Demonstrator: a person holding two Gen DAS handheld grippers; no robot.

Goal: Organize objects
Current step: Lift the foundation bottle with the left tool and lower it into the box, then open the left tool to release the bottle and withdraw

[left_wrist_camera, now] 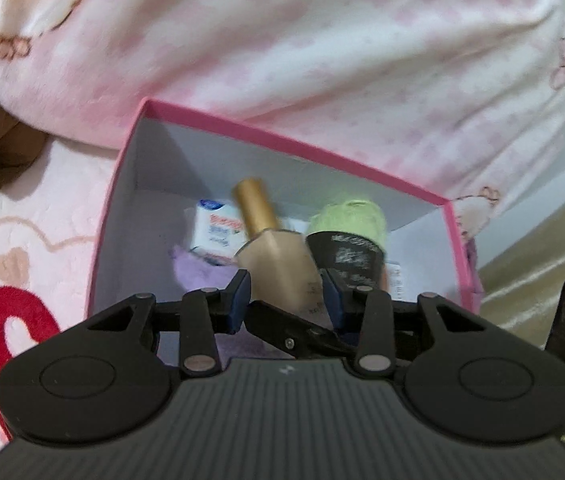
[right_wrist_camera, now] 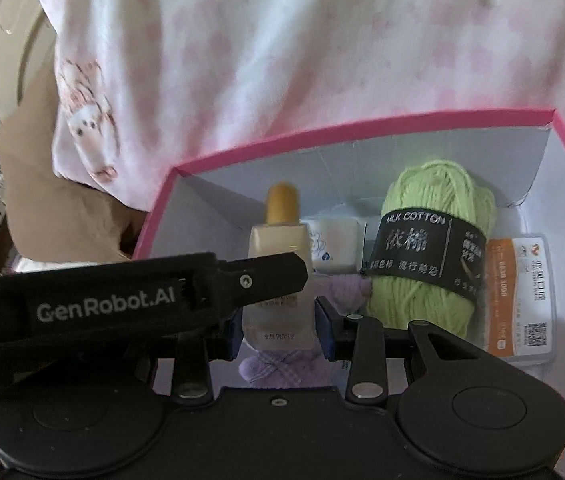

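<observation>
A bottle (left_wrist_camera: 282,268) of beige liquid with a gold cap hangs tilted over the open pink box (left_wrist_camera: 282,136). My left gripper (left_wrist_camera: 288,296) is shut on it, blue pads pressing both sides. The right wrist view shows the same bottle (right_wrist_camera: 276,240) upright between the pads of my right gripper (right_wrist_camera: 281,332), also shut on it, lower down. The left gripper's finger (right_wrist_camera: 266,278) crosses in front of the bottle. The box (right_wrist_camera: 322,128) holds green yarn (right_wrist_camera: 438,196), a small white carton (right_wrist_camera: 334,244), a purple plush (right_wrist_camera: 278,368) and an orange packet (right_wrist_camera: 518,300).
A person in pink patterned pyjamas (left_wrist_camera: 322,40) sits right behind the box. The box rests on a pink blanket with a red bear print (left_wrist_camera: 22,300). Beige bedding (left_wrist_camera: 542,248) lies to the right. The box's left inner half shows bare white floor (left_wrist_camera: 142,248).
</observation>
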